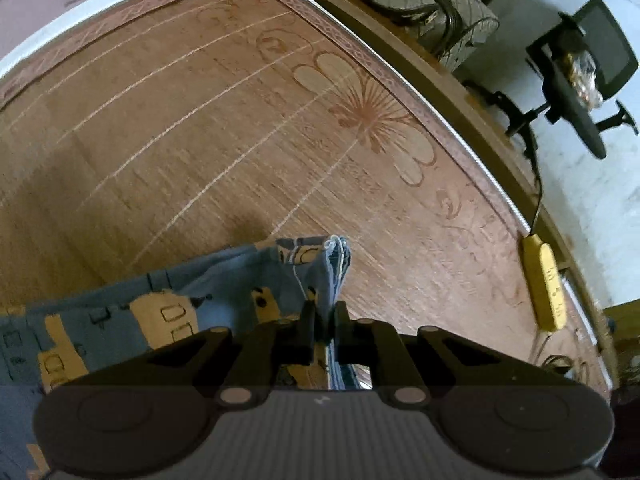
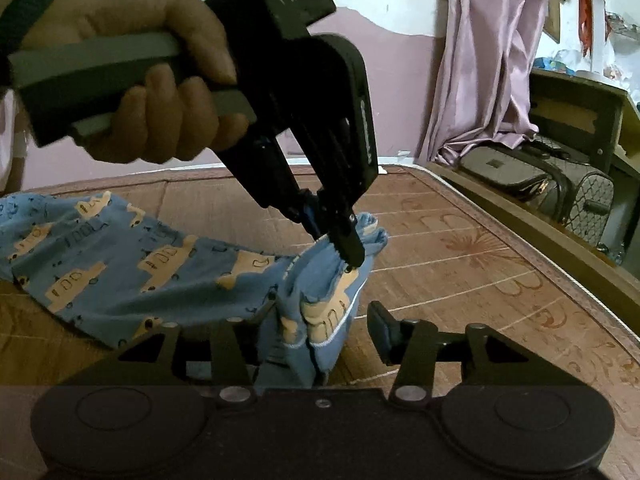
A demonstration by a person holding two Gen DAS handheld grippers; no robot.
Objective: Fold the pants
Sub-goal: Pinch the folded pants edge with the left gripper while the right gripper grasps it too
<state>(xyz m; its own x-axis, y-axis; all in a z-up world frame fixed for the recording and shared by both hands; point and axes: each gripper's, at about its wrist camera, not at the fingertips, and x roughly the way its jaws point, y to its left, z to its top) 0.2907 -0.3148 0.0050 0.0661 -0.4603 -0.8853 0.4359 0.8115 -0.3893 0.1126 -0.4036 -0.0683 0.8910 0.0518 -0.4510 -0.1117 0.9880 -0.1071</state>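
— Pants (image 2: 120, 256) sit where, against each claw?
— Bunched hem is clamped in the closed left gripper (image 2: 340, 240), lifted just off the mat (image 1: 200, 120). Right gripper (image 2: 320, 328) gapes, cloth hanging loose between its fingers.
— Room?
— Bare mat ahead; bed's edge (image 1: 460, 136) and yellow power strip (image 1: 548, 284) at the right.
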